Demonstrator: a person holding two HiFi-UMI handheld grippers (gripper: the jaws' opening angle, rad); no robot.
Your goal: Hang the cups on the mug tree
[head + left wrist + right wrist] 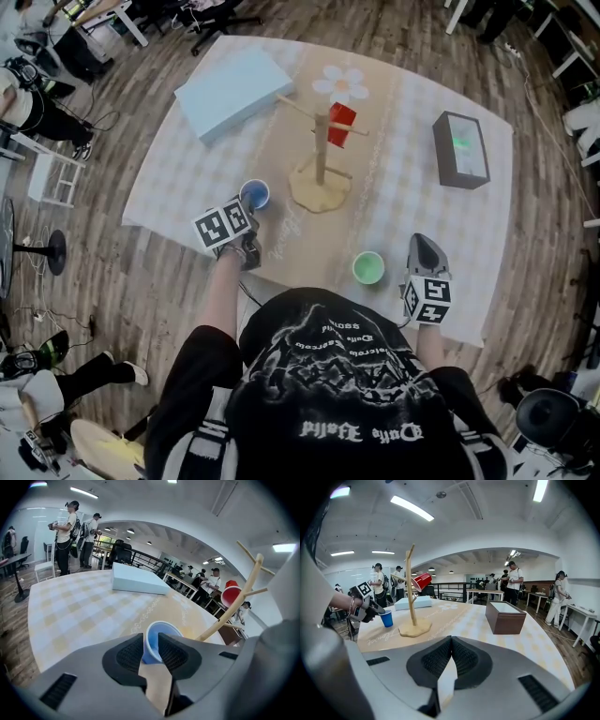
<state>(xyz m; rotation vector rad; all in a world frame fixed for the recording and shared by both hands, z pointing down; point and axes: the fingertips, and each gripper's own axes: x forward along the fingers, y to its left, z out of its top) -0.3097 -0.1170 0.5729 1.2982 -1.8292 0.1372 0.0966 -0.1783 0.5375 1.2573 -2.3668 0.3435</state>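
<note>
The left gripper (250,217) pinches the near wall of the blue cup (254,194), its jaws drawn close about the rim in the left gripper view (151,646). This blue cup (159,632) stands upright on the table (169,187) at eight o'clock from the mug tree (322,150). A pale blue box (234,92) lies at ten o'clock from the tree. A red cup (341,124) hangs on an upper branch, at one o'clock from the trunk. A green cup (368,267) stands at five o'clock from the base. A dark box (459,148) sits at three o'clock. The right gripper (423,244), near the green cup, has its jaws pressed together, holding nothing (451,641).
</note>
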